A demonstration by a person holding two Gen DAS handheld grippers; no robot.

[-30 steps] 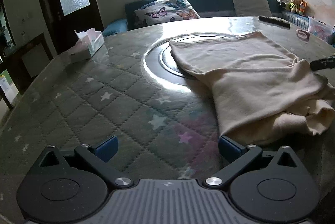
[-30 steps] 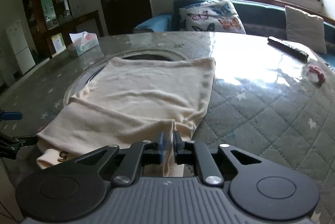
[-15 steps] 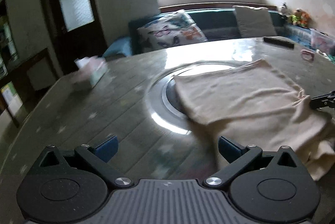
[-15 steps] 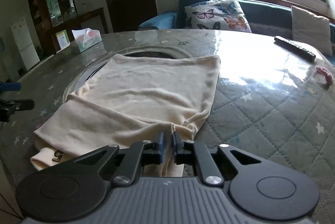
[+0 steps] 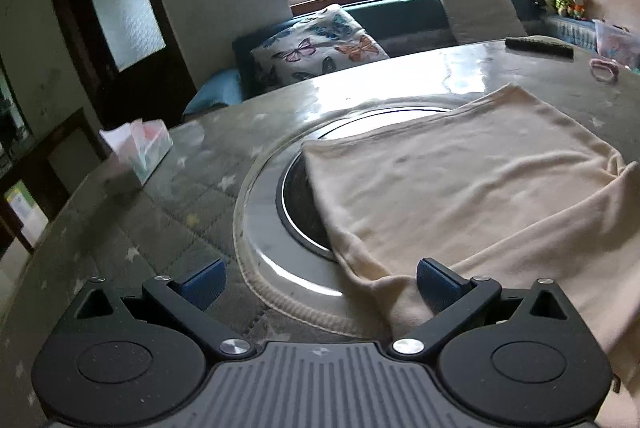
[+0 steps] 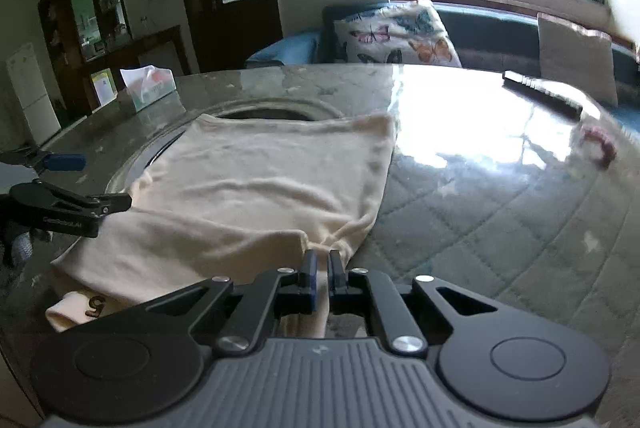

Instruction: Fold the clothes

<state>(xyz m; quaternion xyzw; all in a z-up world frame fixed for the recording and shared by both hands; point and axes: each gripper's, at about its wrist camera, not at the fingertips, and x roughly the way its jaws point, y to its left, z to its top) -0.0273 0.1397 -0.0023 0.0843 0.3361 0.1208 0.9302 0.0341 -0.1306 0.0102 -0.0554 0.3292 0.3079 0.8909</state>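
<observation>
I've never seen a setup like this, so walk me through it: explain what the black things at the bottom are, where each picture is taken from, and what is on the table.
There is no robot. A person holds a pair of tongs in each hand, each with a camera looking along its fingers.

In the left view, the left tongs are open beside the near edge of a cream garment. In the right view, the right tongs are shut on that garment's near corner.

The garment lies on a round quilted table, partly over a ring set in the middle. Also there: a tissue box, a remote control and a small pink object.
</observation>
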